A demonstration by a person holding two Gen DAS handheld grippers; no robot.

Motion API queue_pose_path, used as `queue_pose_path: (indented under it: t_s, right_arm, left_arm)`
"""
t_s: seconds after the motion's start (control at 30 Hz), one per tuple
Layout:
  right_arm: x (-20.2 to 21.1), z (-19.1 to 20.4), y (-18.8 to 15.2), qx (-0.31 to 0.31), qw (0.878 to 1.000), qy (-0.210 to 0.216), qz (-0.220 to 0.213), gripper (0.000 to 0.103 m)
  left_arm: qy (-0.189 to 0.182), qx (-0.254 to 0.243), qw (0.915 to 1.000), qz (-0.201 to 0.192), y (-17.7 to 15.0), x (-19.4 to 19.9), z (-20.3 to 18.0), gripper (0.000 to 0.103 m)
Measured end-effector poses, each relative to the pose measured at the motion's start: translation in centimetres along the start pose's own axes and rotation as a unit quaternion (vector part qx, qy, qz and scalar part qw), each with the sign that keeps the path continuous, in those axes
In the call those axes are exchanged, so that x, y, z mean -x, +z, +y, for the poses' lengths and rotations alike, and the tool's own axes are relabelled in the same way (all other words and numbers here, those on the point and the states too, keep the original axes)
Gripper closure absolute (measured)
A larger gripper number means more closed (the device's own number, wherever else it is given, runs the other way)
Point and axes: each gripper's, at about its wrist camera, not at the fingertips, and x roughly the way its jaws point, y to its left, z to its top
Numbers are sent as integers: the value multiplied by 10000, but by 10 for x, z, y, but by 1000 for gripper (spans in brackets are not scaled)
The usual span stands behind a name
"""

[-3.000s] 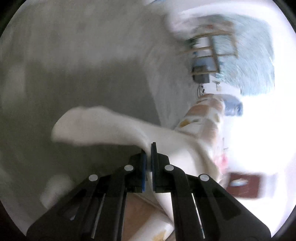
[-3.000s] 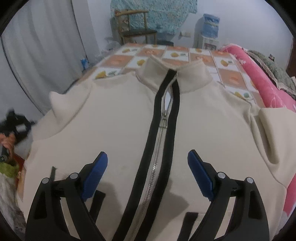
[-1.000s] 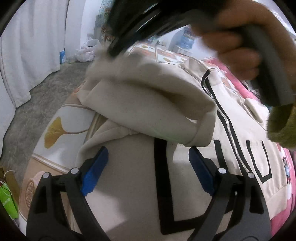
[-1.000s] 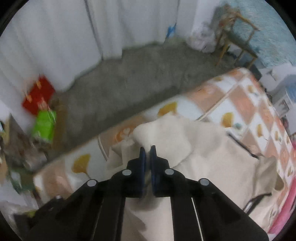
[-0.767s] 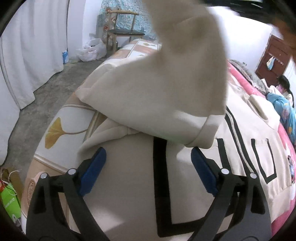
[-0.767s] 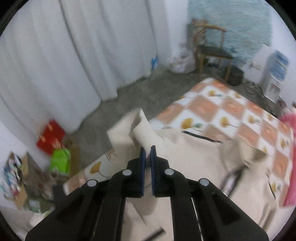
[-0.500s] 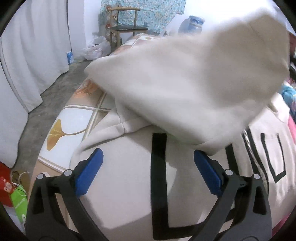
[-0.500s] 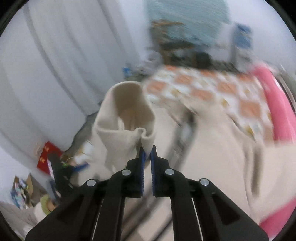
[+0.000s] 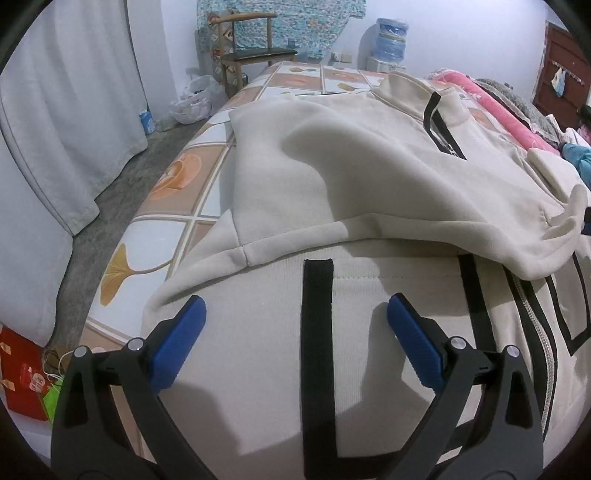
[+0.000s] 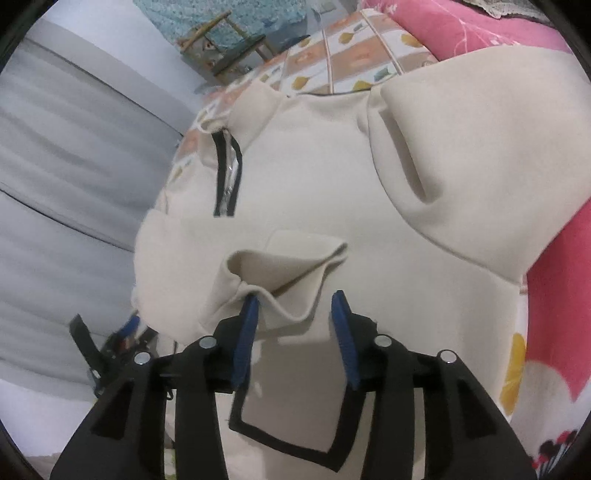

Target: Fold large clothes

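Your right gripper (image 10: 293, 314) is opening, the sleeve cuff (image 10: 280, 273) between its jaws touching the left pad. Your left gripper (image 9: 295, 328) stands wide, empty, over the jacket (image 9: 258, 332) on the bed (image 9: 177, 177); collar far. A chair (image 9: 251, 40) stands beyond. No legible writing.

A bed (image 9: 207, 184) covered by a tiled sheet with orange and white squares and yellow leaf prints. A cream zip-up jacket (image 9: 369, 177) lies spread on it, one sleeve folded across. A pink blanket (image 10: 461, 26) lies alongside.
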Motion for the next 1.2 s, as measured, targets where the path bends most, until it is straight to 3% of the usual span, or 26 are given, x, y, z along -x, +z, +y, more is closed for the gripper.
queue_pose_path:
  t_s: [0.13, 0.27, 0.37, 0.43, 0.63, 0.7, 0.8, 0.93, 1.1, 1.17, 1.2]
  right_arm:
    - [-7, -15, 12, -356, 9990, 236, 157, 60]
    - [0, -28, 14, -993, 9892, 1068, 161, 59]
    - [14, -34, 12, -1263, 9802, 1526, 3, 48]
    - [14, -34, 13, -1415, 9771, 1591, 12, 45]
    - [-14, -29, 13, -1568, 9820, 944, 460, 45]
    - [-22, -26, 15, -1437, 9865, 628, 479, 45]
    - [-31, -21, 18, -1163, 9914, 236, 550, 45]
    - [-38, -13, 22, -665, 9950, -465, 588, 69]
    - [-48, 4, 23, -63, 9929, -1008, 635, 80]
    - [-50, 13, 23, 201, 9903, -1219, 644, 94]
    - [-50, 18, 23, 367, 9885, -1322, 640, 95]
  left_arm:
    - [10, -17, 10000, 23, -1, 1, 0, 7]
    - [14, -9, 10000, 21, -2, 1, 1, 7]
    - [23, -30, 10000, 4, -1, 2, 0, 7]
    - [1, -33, 10000, -21, -2, 2, 1, 7]
    - [-282, -40, 9996, -41, -1, 7, 8, 7]
    - [-540, 214, 9977, -361, 0, 20, 21, 7]
    - [-617, 400, 9952, -640, 3, 32, 35, 8]
    - [-606, 378, 9949, -705, 8, 32, 43, 10]
    - [-478, 39, 9979, -446, 15, 19, 38, 40]
    - [-401, -101, 9985, -351, 15, 14, 36, 50]
    - [-359, -171, 9986, -344, 14, 13, 36, 52]
